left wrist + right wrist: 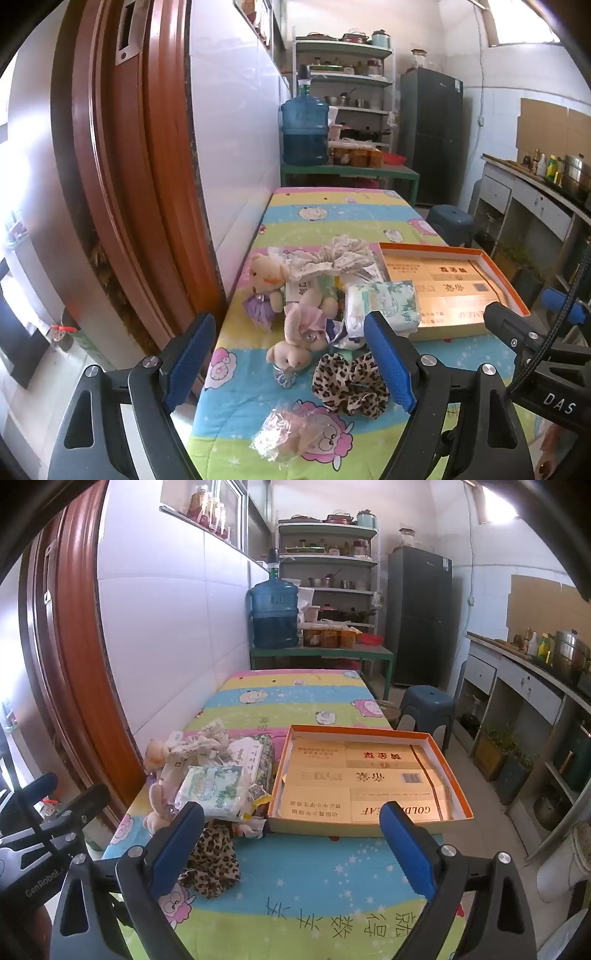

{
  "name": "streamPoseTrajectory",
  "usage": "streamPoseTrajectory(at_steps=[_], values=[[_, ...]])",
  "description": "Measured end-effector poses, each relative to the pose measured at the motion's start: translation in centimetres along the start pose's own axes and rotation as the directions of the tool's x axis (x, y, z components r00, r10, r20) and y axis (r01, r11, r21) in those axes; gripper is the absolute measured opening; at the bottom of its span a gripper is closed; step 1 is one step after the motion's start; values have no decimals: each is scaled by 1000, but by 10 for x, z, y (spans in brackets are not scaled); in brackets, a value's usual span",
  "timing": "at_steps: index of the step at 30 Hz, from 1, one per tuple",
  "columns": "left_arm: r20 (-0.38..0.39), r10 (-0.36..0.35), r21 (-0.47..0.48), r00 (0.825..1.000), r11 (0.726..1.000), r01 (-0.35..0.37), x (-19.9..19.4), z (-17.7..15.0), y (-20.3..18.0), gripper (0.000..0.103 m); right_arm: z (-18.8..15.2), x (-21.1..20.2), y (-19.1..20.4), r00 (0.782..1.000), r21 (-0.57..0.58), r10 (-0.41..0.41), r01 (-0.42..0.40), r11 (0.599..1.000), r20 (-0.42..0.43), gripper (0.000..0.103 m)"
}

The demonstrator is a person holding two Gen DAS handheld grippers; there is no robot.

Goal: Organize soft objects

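Observation:
A pile of soft things lies on the colourful quilted table: a cream teddy bear (263, 275), a pink plush rabbit (301, 332), a leopard-print scrunchie (349, 384), a floral cloth scrunchie (334, 258), a tissue pack (384, 304) and a clear plastic bag (284, 434). An open orange-rimmed box (369, 775) lies to the right of the pile. My left gripper (291, 360) is open, above the rabbit and the leopard scrunchie. My right gripper (291, 845) is open and empty, in front of the box. The tissue pack (214, 788) and the leopard scrunchie (214, 864) also show in the right wrist view.
A white tiled wall and a brown door frame (122, 184) run along the table's left side. A blue stool (426, 705) stands past the table's far right corner. A water jug (275, 613), shelves and a fridge (419, 616) stand at the back. A counter (528, 679) runs along the right.

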State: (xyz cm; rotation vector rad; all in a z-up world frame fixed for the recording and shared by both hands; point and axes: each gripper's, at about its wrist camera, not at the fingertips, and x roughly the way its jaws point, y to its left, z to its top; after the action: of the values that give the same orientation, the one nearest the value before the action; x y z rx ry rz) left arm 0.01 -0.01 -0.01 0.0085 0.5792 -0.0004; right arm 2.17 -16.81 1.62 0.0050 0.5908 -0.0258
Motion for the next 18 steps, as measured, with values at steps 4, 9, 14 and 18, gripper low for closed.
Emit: streamPoseTrajectory(at_steps=[4, 9, 14, 18], values=[[5, -2, 2, 1000, 1000, 2, 0, 0, 0, 84, 1, -1, -1, 1000, 6, 10, -10, 1000, 3, 97], [-18, 3, -26, 1000, 1000, -3, 1, 1, 4, 84, -4, 4, 0, 1000, 5, 13, -13, 1000, -6, 97], [-22, 23, -18, 999, 1000, -24, 5, 2, 8, 84, -10, 1, -2, 1000, 3, 18, -18, 1000, -7, 97], [-22, 35, 2, 999, 999, -35, 8, -4, 2, 84, -4, 5, 1, 1000, 0, 19, -19, 1000, -22, 97]])
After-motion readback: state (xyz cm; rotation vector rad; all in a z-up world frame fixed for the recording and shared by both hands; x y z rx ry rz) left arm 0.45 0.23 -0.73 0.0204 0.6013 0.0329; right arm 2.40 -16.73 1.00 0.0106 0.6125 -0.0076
